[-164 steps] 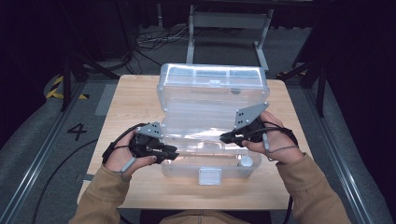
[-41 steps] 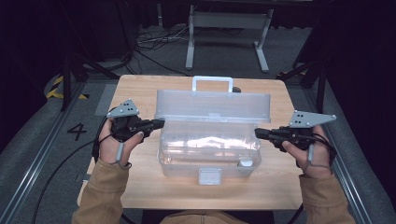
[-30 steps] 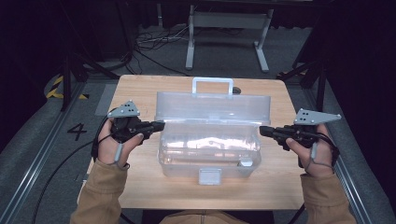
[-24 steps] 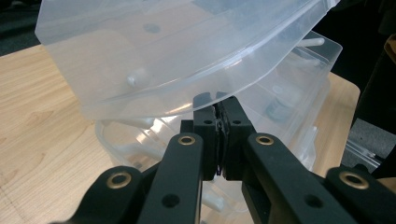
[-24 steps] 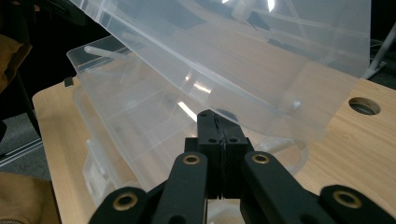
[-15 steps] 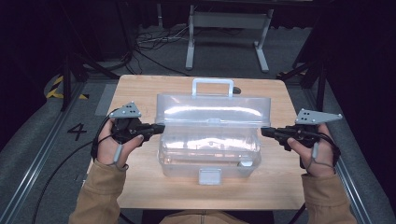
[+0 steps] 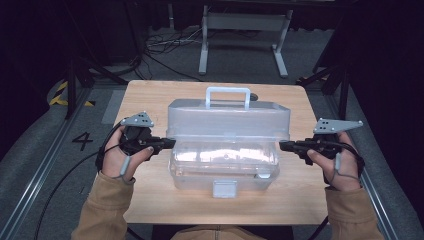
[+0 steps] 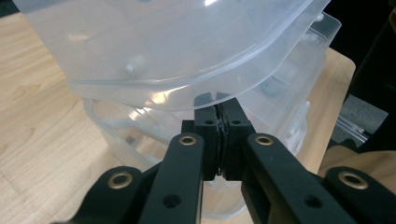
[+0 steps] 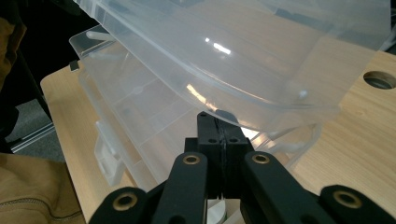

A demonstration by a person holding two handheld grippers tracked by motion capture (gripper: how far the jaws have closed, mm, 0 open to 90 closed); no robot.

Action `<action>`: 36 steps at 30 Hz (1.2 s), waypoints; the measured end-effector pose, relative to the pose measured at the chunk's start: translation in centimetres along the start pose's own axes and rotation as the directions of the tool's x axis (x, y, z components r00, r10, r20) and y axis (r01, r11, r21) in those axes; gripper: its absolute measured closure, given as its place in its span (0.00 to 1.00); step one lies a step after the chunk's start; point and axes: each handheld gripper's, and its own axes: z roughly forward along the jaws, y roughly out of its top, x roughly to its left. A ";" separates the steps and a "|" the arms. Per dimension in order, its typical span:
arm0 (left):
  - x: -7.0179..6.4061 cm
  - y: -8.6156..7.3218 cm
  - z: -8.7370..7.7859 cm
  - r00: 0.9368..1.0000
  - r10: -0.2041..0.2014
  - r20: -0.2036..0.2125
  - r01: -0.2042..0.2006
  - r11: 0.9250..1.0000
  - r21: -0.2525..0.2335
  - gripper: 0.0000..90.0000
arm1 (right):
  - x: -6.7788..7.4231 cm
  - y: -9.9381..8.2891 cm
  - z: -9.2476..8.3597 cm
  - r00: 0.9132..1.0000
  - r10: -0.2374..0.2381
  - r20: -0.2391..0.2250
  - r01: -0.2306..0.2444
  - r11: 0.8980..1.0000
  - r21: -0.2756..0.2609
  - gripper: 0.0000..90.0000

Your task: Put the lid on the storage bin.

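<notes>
Left tool [image 7: 170, 143]: jaws pressed together, nothing between them, tips tucked just under the left end of the lid [image 7: 229, 120], level with the gap between lid and base. In the left gripper view, same left tool [image 8: 219, 123] with pads flat against each other, tips right at the lid's curved rim, whether touching it cannot be told. Held in the left hand [image 7: 122, 157], grey plate on top, cable looping down past the wrist.

Right tool [image 7: 282, 145]: jaws likewise together and empty, tips just beside the right end of the box [image 7: 225, 167], below the lid edge. In the right gripper view, right tool [image 9: 223, 126] closed tight, tips under the lid's overhanging rim, contact unclear. Held in the right hand [image 7: 340, 162], grey plate above it.

Box: clear plastic, standing at the middle of the counter [image 7: 150, 100], between the two tools. Lid partly raised, tilted, hinged along the far side, front edge lifted off the base. Handle [image 7: 228, 96] upright on the lid's far edge. Latch [image 7: 224, 188] hanging at the box's near side, undone. Interior faintly visible through the walls, contents not clear.

Beyond the box, far side of the counter, a metal stand [image 7: 245, 30] on the floor among cables. Left of the counter, a "4" marked on the floor.
</notes>
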 end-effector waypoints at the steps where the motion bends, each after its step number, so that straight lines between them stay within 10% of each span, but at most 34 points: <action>1: 0.0 0.0 0.0 1.000 -0.004 0.002 0.004 1.000 0.007 0.99 | 0.0 0.0 0.0 1.000 0.004 -0.002 -0.004 1.000 0.006 1.00; 36: -0.4 -0.1 0.3 1.000 -0.020 -0.012 0.022 0.984 0.177 1.00 | 0.6 -0.2 0.5 0.999 0.011 0.045 -0.020 0.981 0.195 1.00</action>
